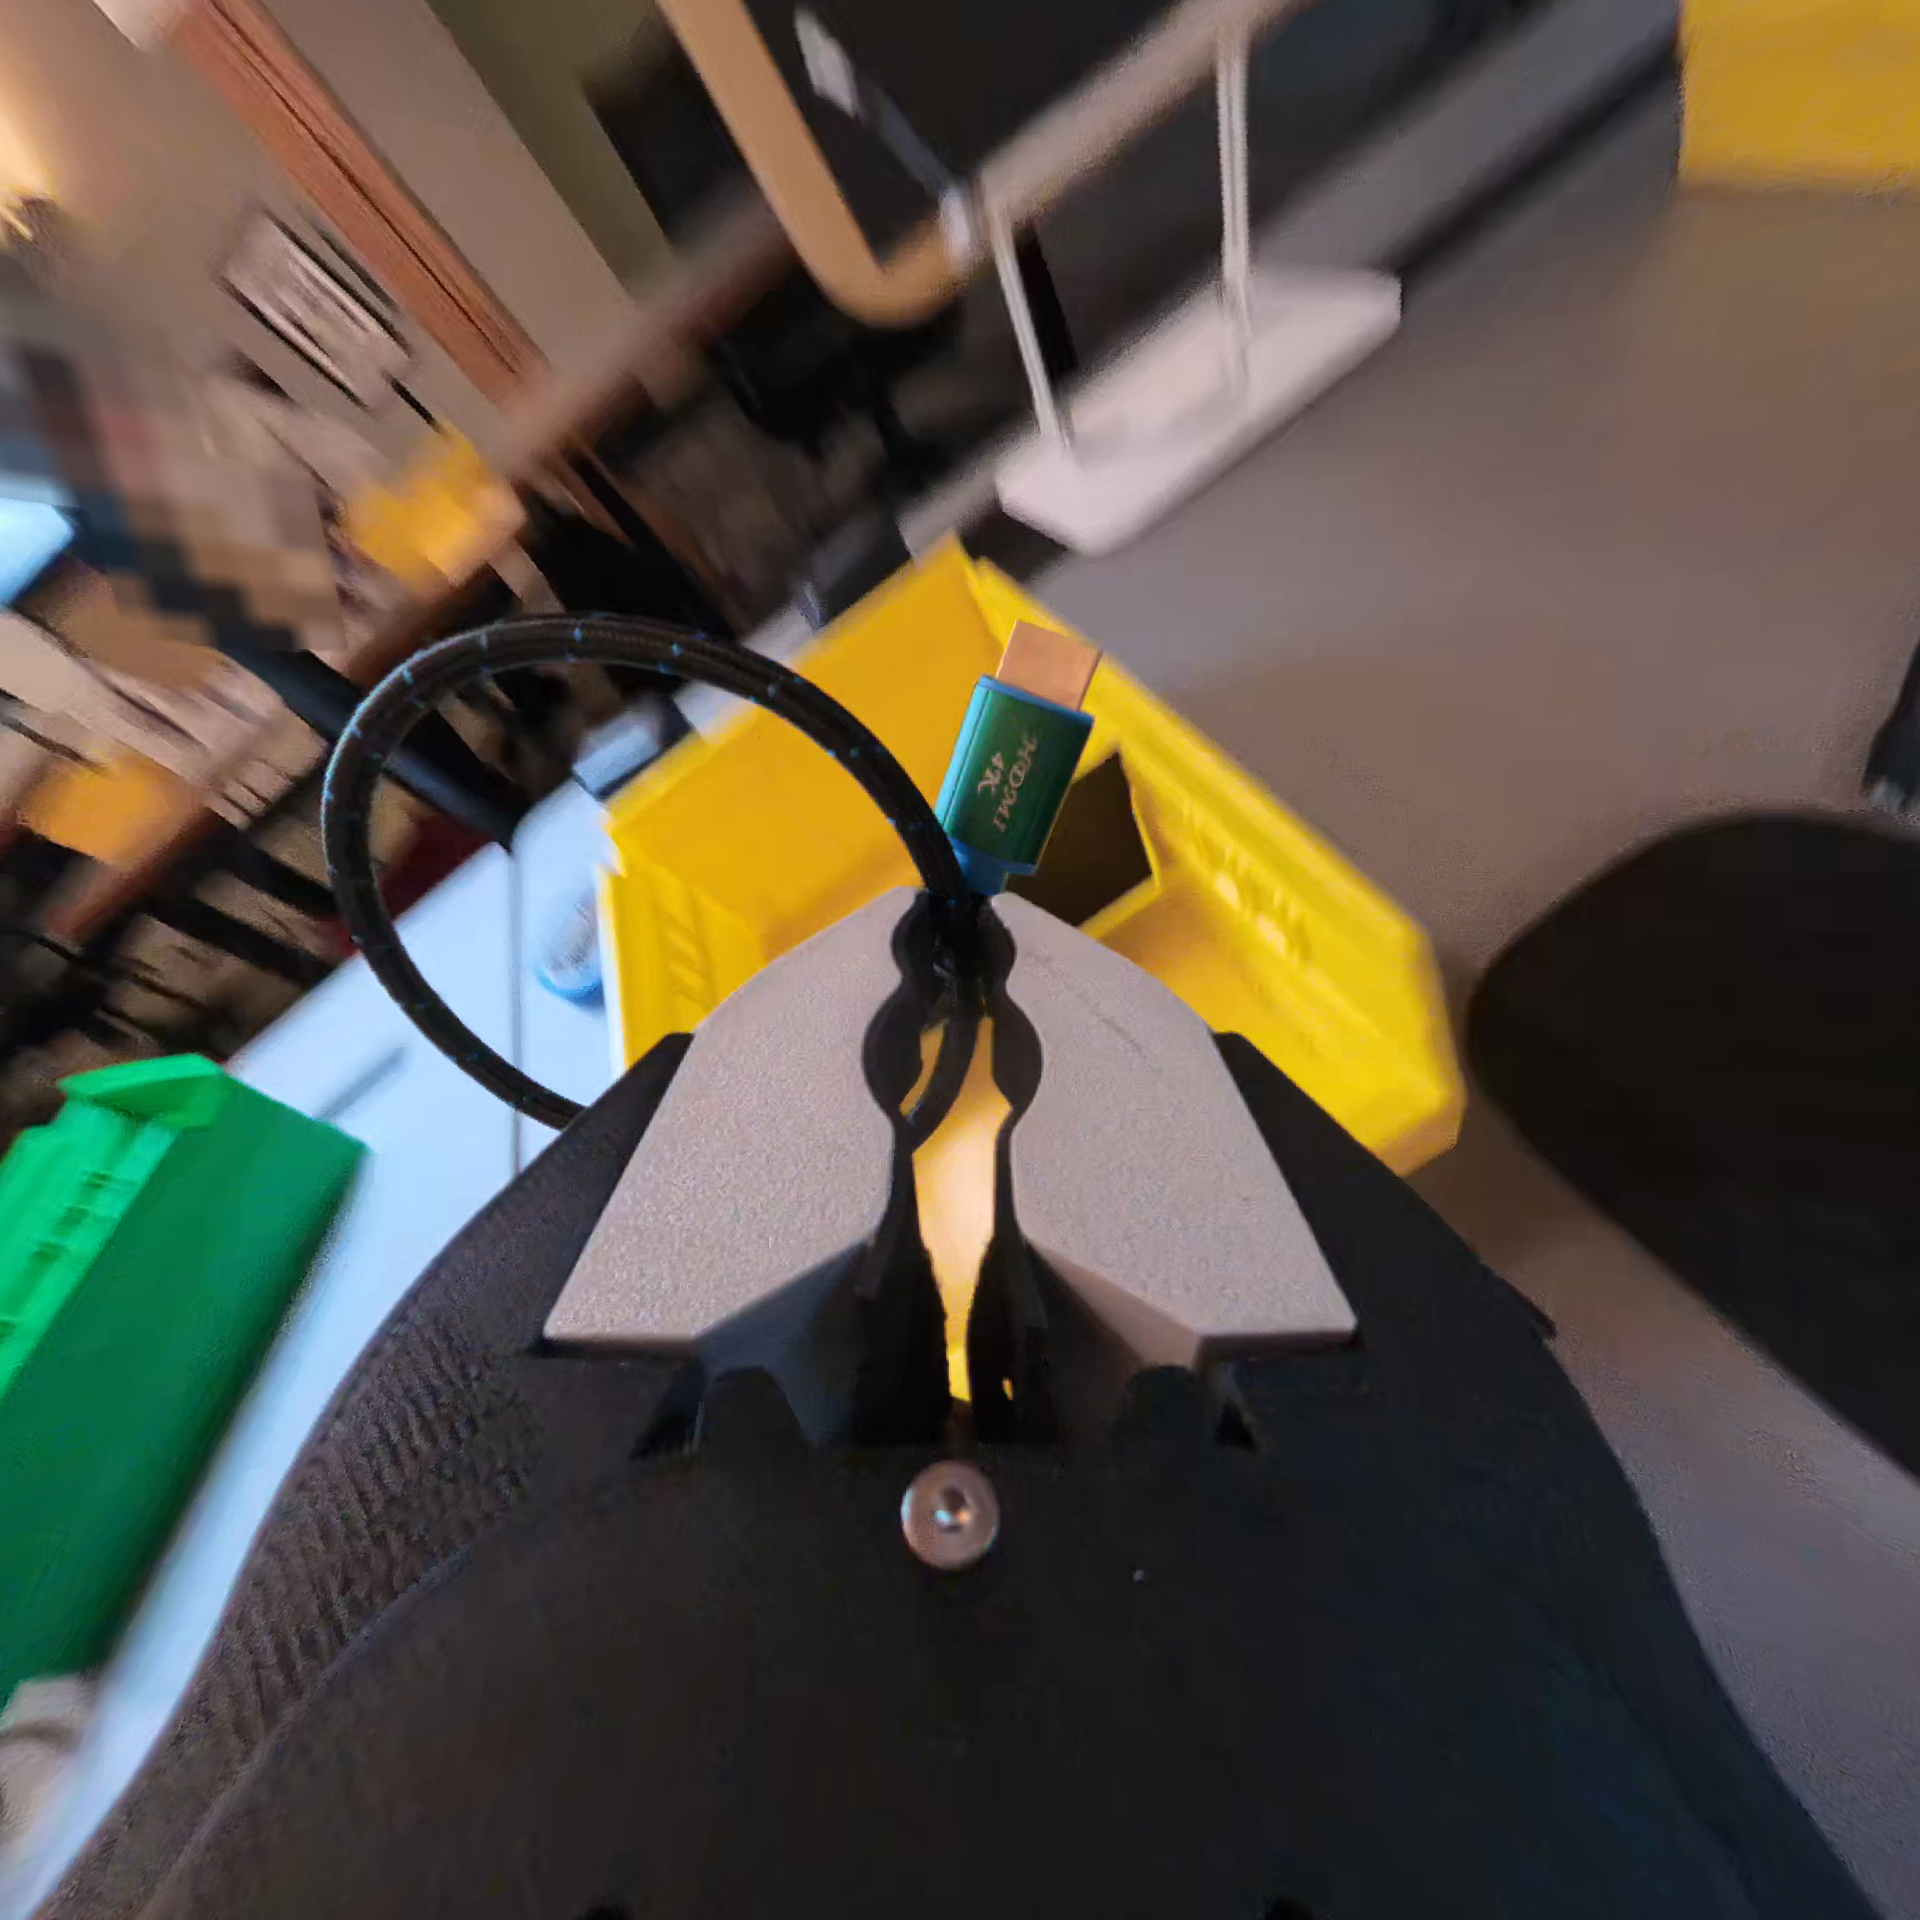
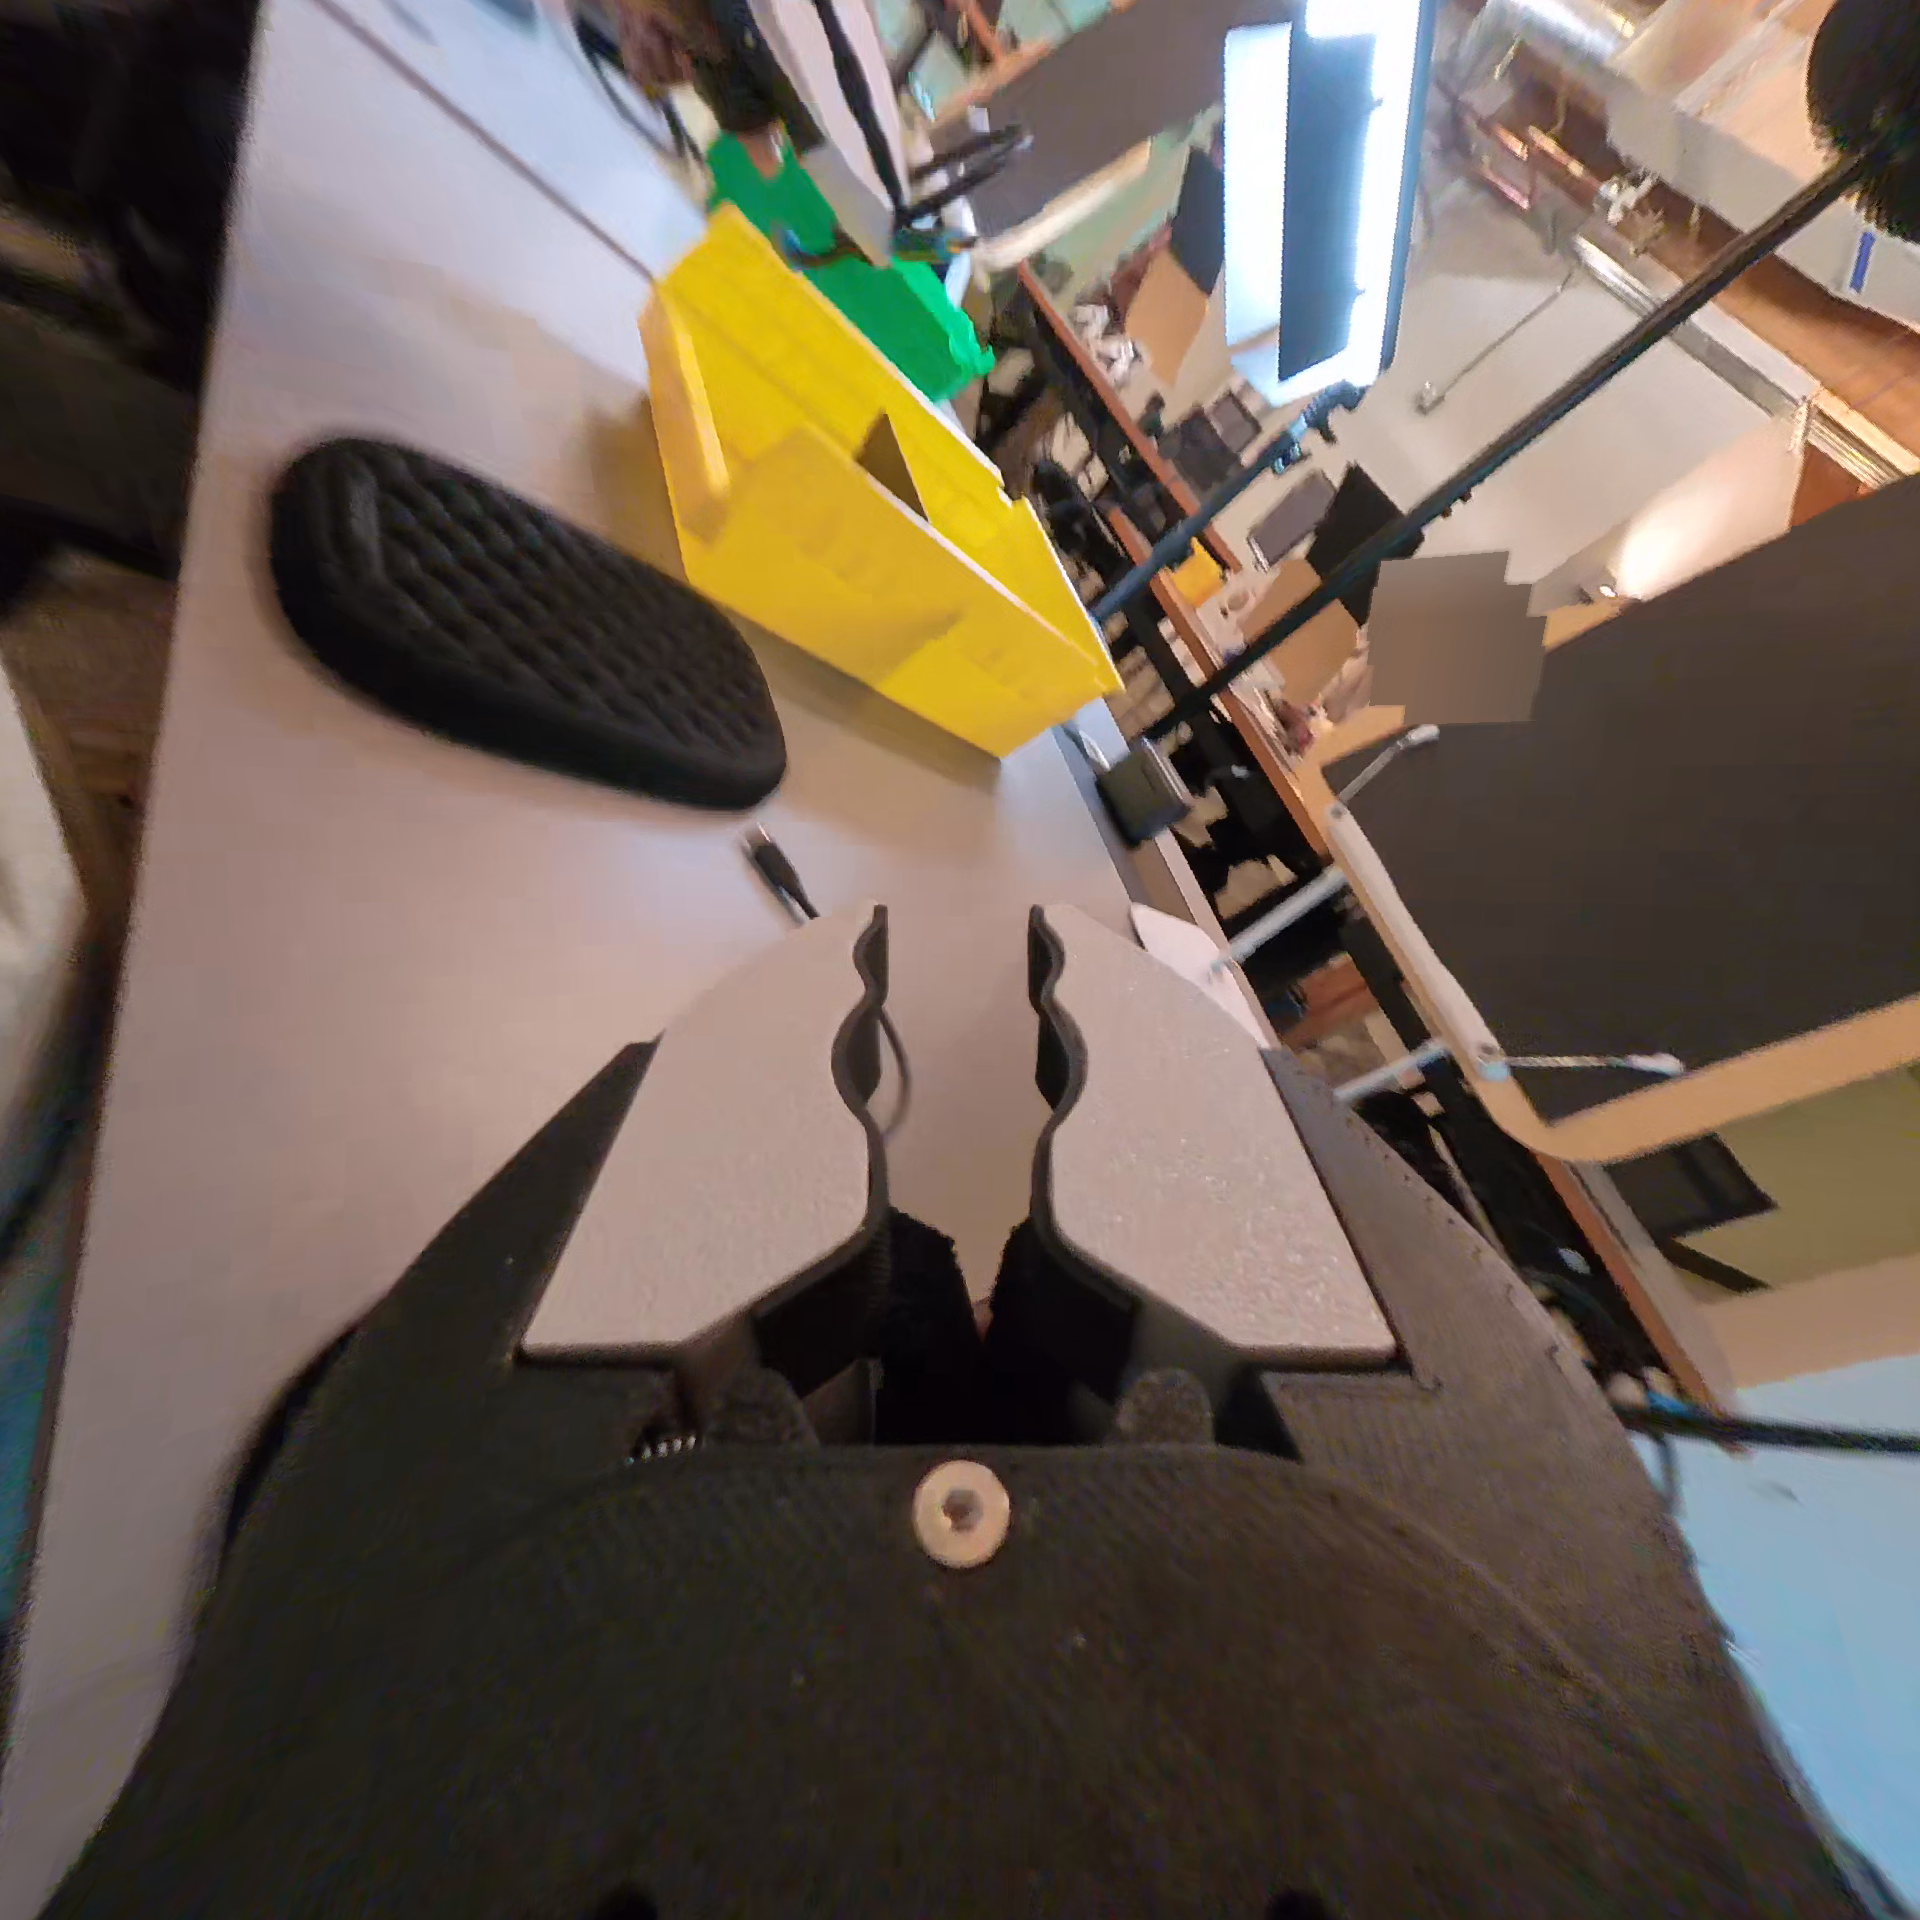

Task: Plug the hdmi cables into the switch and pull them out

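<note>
HDMI cable (image 1: 436,831) is pinched tight at the tips of the left gripper (image 1: 951,935), its green plug (image 1: 1013,774) poking up past them. Yellow bin (image 1: 1278,935) sits behind. Right gripper (image 2: 956,925) is open, holding nothing.

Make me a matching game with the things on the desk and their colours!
Things:
1. HDMI plug
2. front bin
3. back bin
4. oval pad

Colours:
A. black
B. yellow
C. teal with a gold tip
D. green

Pairs: 1-C, 2-B, 3-D, 4-A
</note>
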